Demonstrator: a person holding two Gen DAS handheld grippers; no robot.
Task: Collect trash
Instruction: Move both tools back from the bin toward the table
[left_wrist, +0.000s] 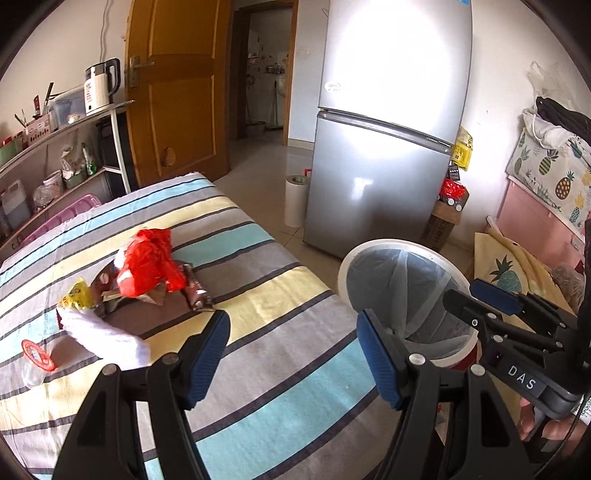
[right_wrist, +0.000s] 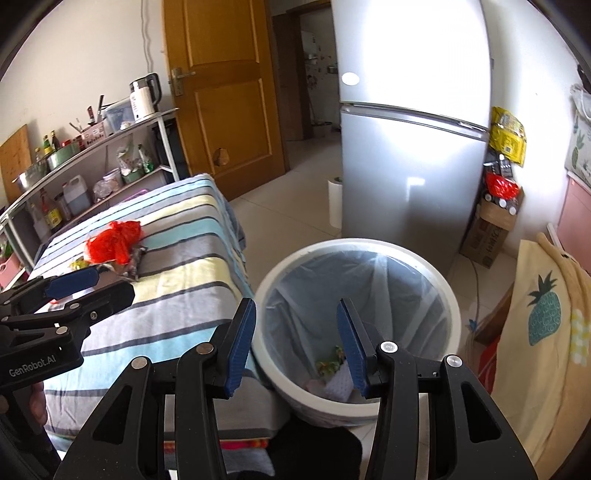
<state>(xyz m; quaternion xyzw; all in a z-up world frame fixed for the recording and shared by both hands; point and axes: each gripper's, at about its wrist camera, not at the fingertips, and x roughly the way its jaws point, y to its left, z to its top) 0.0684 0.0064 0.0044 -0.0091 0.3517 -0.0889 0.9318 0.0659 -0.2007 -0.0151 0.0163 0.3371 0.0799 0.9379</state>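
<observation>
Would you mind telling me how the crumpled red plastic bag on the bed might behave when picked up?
The red plastic bag looks thin and crumpled, so it will probably be floppy and very light. Its glossy film may slip between pads. It lies on other wrappers, which might lift with it.

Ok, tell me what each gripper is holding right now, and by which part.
Nothing is held. The left gripper is open and empty above the striped cloth; the right gripper is open and empty over the trash bin.

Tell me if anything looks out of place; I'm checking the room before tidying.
Yes: trash on the striped bed: a red plastic bag, snack wrappers, a crumpled white tissue. The lined bin beside it is nearly empty.
</observation>
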